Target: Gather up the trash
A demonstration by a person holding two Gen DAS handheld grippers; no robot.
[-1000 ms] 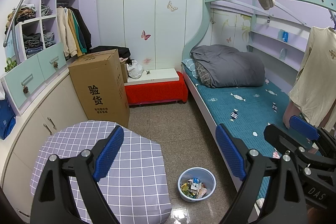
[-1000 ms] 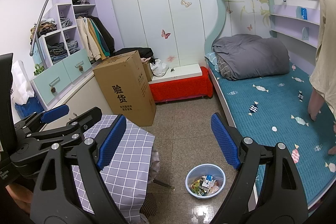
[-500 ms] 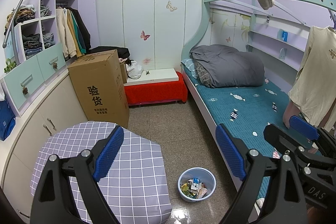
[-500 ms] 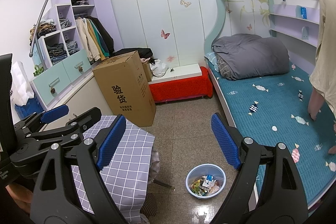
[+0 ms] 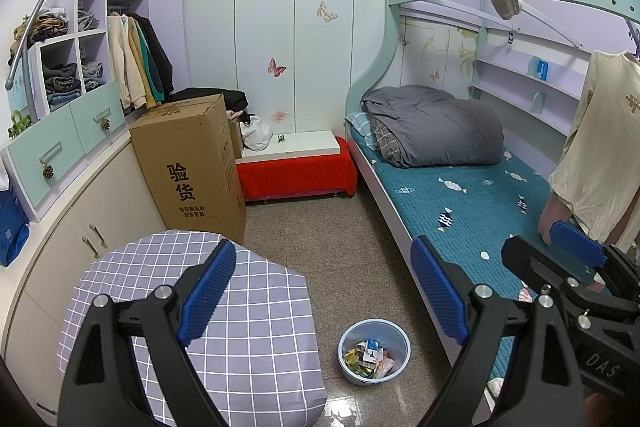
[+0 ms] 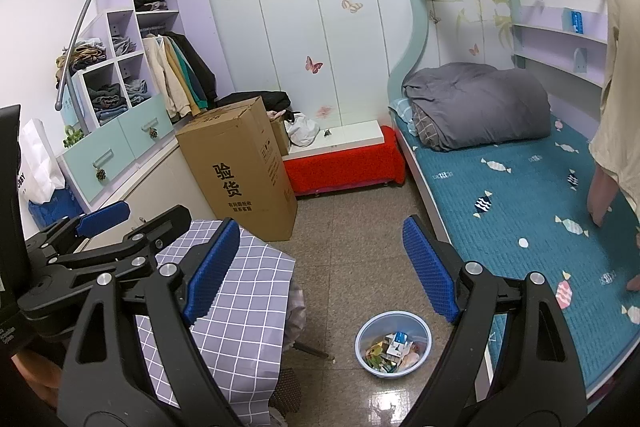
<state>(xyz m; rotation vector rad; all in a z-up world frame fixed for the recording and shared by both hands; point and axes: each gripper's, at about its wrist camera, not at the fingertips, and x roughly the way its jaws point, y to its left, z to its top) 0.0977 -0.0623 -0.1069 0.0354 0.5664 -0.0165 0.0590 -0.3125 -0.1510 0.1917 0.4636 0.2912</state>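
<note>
A small blue bin (image 5: pixel 360 377) (image 6: pixel 362 331) stands on the tiled floor between the table and the bed. It holds mixed trash (image 5: pixel 370 353) (image 6: pixel 394 345) of wrappers and small cartons. My left gripper (image 5: pixel 322 291) hangs high above the floor, open, with nothing between its blue pads. My right gripper (image 6: pixel 322 267) is open and empty too, at about the same height. Each one shows at the edge of the other's view: the right gripper (image 5: pixel 548 251) over the bed side, the left gripper (image 6: pixel 140 223) over the table side.
A table with a grey checked cloth (image 5: pixel 256 327) (image 6: pixel 248 307) stands at lower left. Behind it is a tall cardboard box (image 5: pixel 192 163), then a red bench (image 5: pixel 296 173). A bunk bed (image 5: pixel 460 211) fills the right, with a cream garment (image 5: pixel 592 147) hanging there. Cabinets (image 5: pixel 60 227) line the left wall.
</note>
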